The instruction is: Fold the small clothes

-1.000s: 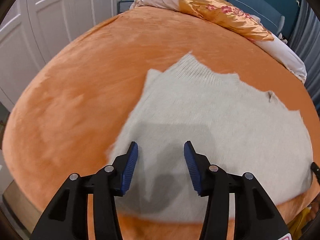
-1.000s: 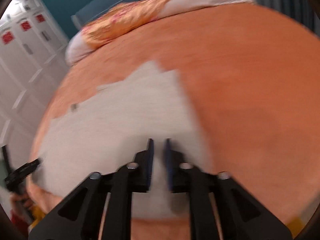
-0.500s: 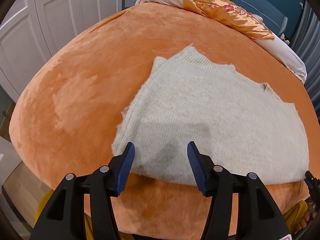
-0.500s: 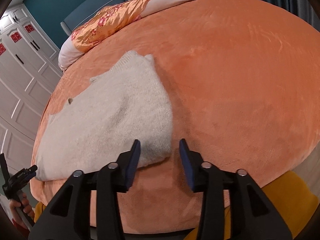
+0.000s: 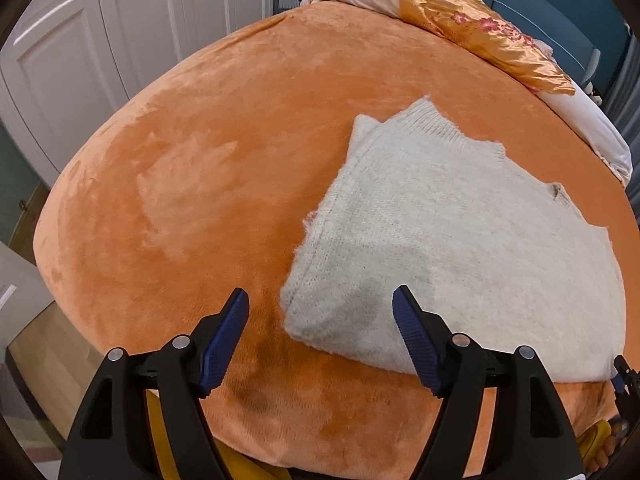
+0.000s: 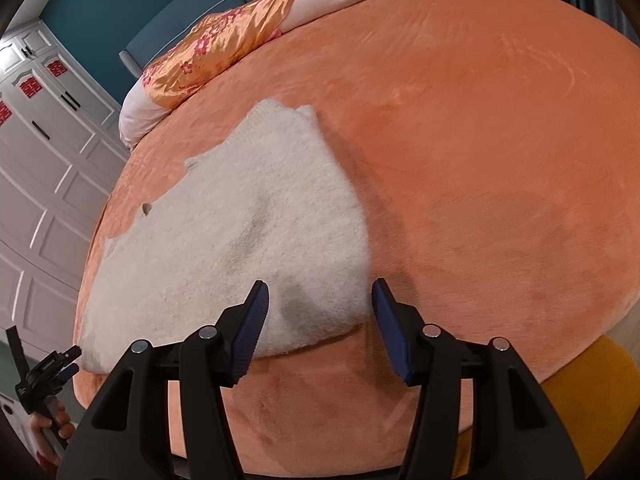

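Note:
A cream knit sweater (image 5: 460, 240) lies folded flat on the orange plush bed cover (image 5: 200, 184), near its front edge. It also shows in the right wrist view (image 6: 240, 240). My left gripper (image 5: 320, 320) is open and empty, just above the sweater's near left corner. My right gripper (image 6: 320, 312) is open and empty, above the sweater's near right corner. The left gripper also shows in the right wrist view (image 6: 48, 368), held in a hand.
An orange floral satin quilt (image 5: 480, 32) over white bedding (image 5: 592, 120) lies along the bed's far side. White wardrobe doors (image 5: 80, 60) stand to the left. The person's yellow clothing (image 6: 580, 380) shows below the bed's front edge.
My right gripper has opened and let go of the sweater. Both grippers have pulled back toward the bed's front edge, and the left has shifted left and opened wider.

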Available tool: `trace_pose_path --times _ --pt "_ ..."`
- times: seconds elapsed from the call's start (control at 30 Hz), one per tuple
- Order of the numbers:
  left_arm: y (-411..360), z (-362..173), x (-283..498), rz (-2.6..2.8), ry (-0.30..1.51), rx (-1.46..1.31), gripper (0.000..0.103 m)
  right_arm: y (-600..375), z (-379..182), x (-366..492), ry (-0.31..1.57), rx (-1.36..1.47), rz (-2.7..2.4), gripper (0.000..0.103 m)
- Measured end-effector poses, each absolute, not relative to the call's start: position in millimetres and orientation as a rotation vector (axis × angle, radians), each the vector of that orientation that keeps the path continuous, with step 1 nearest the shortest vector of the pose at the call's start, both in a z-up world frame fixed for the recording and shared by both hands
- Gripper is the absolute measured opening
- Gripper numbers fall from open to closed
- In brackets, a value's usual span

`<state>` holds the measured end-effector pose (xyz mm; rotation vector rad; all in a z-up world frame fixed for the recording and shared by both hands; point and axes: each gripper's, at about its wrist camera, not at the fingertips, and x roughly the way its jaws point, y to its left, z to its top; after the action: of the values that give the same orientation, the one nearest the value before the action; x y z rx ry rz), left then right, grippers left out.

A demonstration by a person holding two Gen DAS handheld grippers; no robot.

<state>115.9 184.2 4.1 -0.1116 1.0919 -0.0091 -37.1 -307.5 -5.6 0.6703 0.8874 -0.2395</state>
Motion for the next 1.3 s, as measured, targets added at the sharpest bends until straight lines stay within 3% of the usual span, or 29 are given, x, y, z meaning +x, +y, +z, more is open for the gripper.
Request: trace_pose_path --times 0.07,0.13,0.2,0.23,0.27,0.43,0.63,0.77,0.93,1.0,1.07,1.2,1.3 --pt "183 -1 120 -0.027 1.103 -0.121 0.072 -302 -5 -34 0.891 0.658 -0.242 0.051" --pt "181 -7 123 -0.061 1.110 -0.134 0.068 -299 -2 -32 0.889 0.635 -0.250 0.025" --pt "181 -11 127 -0.097 1.133 -0.151 0.032 -301 5 -31 0.878 0.635 -0.245 0.017" --pt "181 -10 128 -0.111 1.140 -0.168 0.026 -303 13 -31 0.860 0.642 -0.242 0.015" --pt "183 -7 127 -0.119 1.136 -0.181 0.011 -305 20 -32 0.846 0.643 -0.240 0.014" --pt "202 24 116 -0.175 1.113 -0.179 0.009 -310 55 -50 0.819 0.606 -0.217 0.011" --pt "216 -4 88 -0.157 1.214 -0.108 0.009 -314 6 -81 1.023 0.582 -0.265 0.011" --pt "213 -9 80 -0.127 1.200 -0.100 0.012 -302 5 -81 1.050 0.525 -0.228 0.013" --pt "201 27 82 -0.130 1.109 -0.062 0.025 -305 37 -70 0.990 0.434 -0.244 0.030" --pt "200 45 86 -0.145 1.047 -0.072 0.058 -312 54 -62 0.923 0.439 -0.243 0.041" --pt "199 60 99 -0.155 0.991 -0.102 0.073 -319 64 -44 0.881 0.461 -0.225 0.047" --pt "181 57 153 -0.182 0.999 -0.168 0.078 -325 63 4 0.828 0.496 -0.214 0.059" --pt "165 31 194 -0.200 1.074 -0.239 0.078 -326 50 41 0.843 0.544 -0.198 0.061"
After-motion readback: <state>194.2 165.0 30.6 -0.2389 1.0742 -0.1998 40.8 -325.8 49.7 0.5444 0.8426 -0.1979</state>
